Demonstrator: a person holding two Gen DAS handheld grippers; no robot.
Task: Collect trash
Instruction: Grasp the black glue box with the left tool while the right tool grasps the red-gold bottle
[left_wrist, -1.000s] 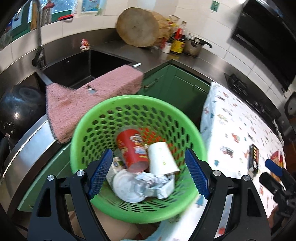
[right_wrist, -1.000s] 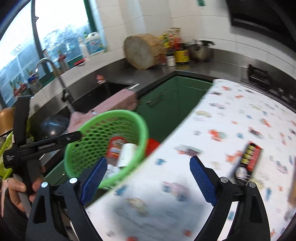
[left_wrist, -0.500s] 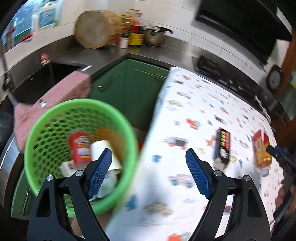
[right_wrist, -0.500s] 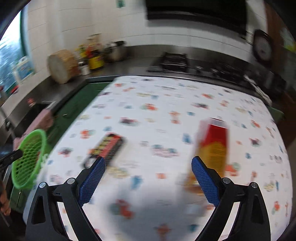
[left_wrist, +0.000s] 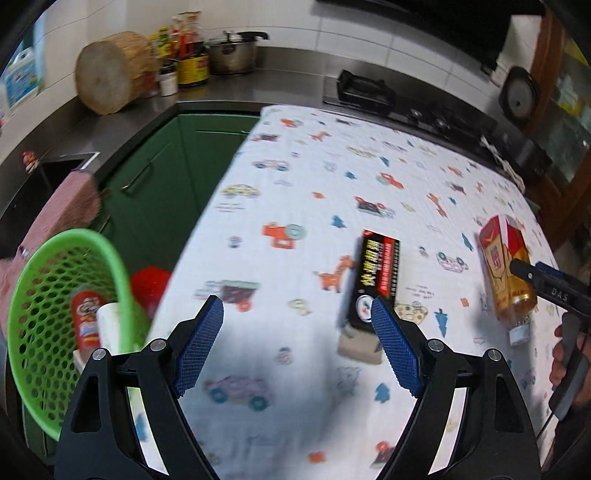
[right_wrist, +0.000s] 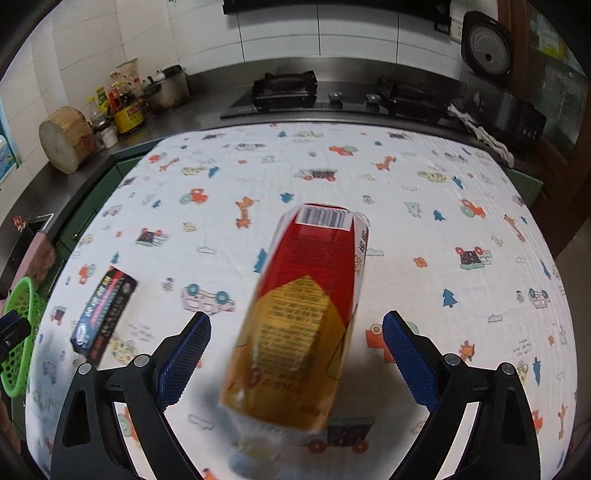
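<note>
On the cartoon-print tablecloth (left_wrist: 295, 184) lies a black carton (left_wrist: 376, 280), just beyond my open left gripper (left_wrist: 295, 314), whose jaws hold nothing. To its right lies a red and yellow plastic bottle (left_wrist: 506, 273), cap toward me. In the right wrist view that bottle (right_wrist: 303, 314) lies lengthwise between the wide jaws of my open right gripper (right_wrist: 295, 321), and the pads stand clear of its sides. The black carton (right_wrist: 105, 314) is at the left there. A green basket (left_wrist: 37, 314) off the table's left edge holds a red tube can, a white paper cup and other scraps.
Green cabinets (left_wrist: 177, 177) and a steel counter run behind, with a wooden chopping block (left_wrist: 110, 74), a pot (left_wrist: 232, 51) and sauce bottles. A gas hob (right_wrist: 332, 96) sits past the table's far edge. A pink towel (left_wrist: 70, 199) hangs by the sink. A red object (left_wrist: 147, 288) lies beside the basket.
Both views have swung right from the basket onto the table. The right gripper has come over the bottle, which now lies between its jaws. The left gripper now faces the black carton.
</note>
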